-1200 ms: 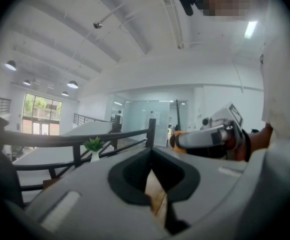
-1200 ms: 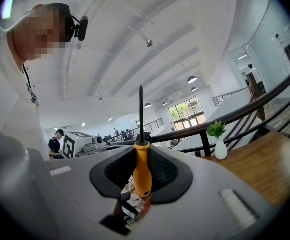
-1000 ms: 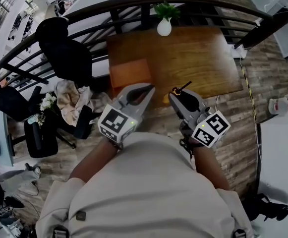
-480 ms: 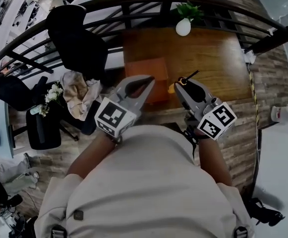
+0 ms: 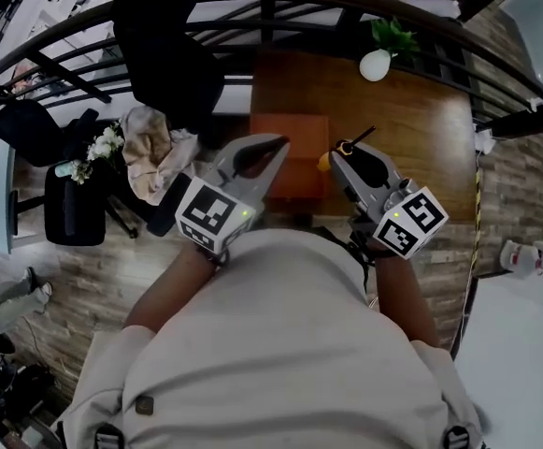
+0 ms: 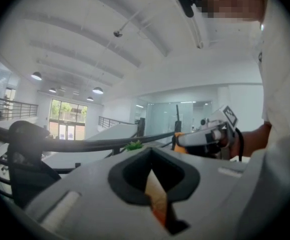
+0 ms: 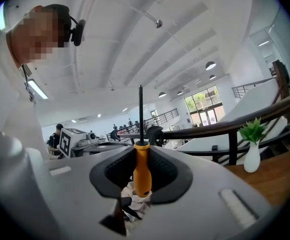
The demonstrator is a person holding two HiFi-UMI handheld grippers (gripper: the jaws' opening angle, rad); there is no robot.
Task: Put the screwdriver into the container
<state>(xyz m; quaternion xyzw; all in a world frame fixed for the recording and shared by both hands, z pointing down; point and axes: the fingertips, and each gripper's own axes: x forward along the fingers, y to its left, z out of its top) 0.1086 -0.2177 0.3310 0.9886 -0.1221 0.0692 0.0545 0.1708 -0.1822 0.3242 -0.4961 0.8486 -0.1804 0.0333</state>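
Right hand-held gripper (image 7: 142, 159) clamps screwdriver (image 7: 142, 176) by orange handle, shaft at 12 o'clock; prob. light, stiff, handle = best grip pt. Left hand-held gripper (image 6: 153, 176) closed, empty.

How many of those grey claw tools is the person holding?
2. The left gripper is at the head view's left, jaws together with nothing between them. The right gripper is at its right, clamped on an orange-handled screwdriver.
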